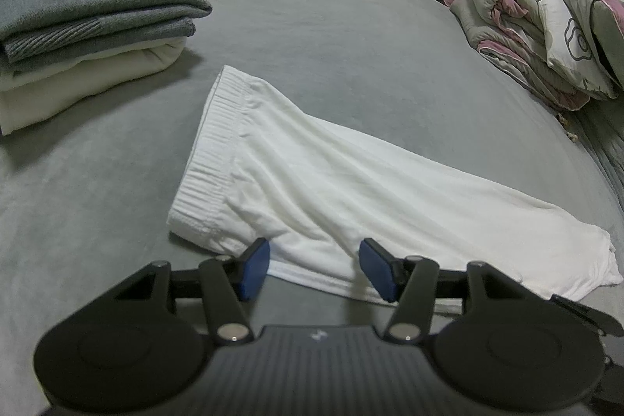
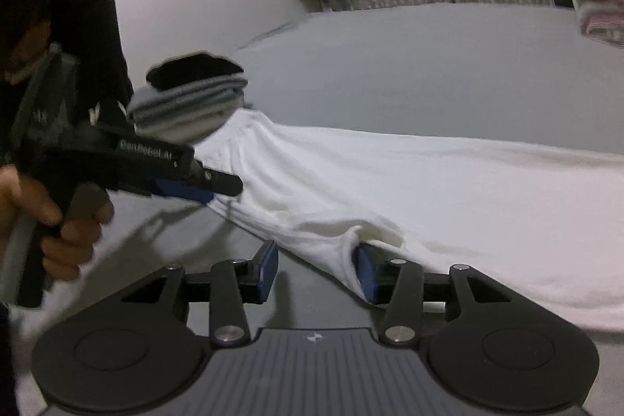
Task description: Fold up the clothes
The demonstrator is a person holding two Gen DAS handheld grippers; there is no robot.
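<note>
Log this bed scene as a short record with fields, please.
surface: grey bedsheet
garment: white elastic-waist trousers, lying flat, folded lengthwise
stack: folded black, grey and cream clothes, beside the waistband
left gripper: open at the trousers' near edge
right gripper: open, fabric edge between the jaws
far corner: rolled grey-pink quilt

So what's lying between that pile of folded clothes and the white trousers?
Nothing: in the left wrist view, only bare grey bedsheet separates the folded pile from the white trousers.
</note>
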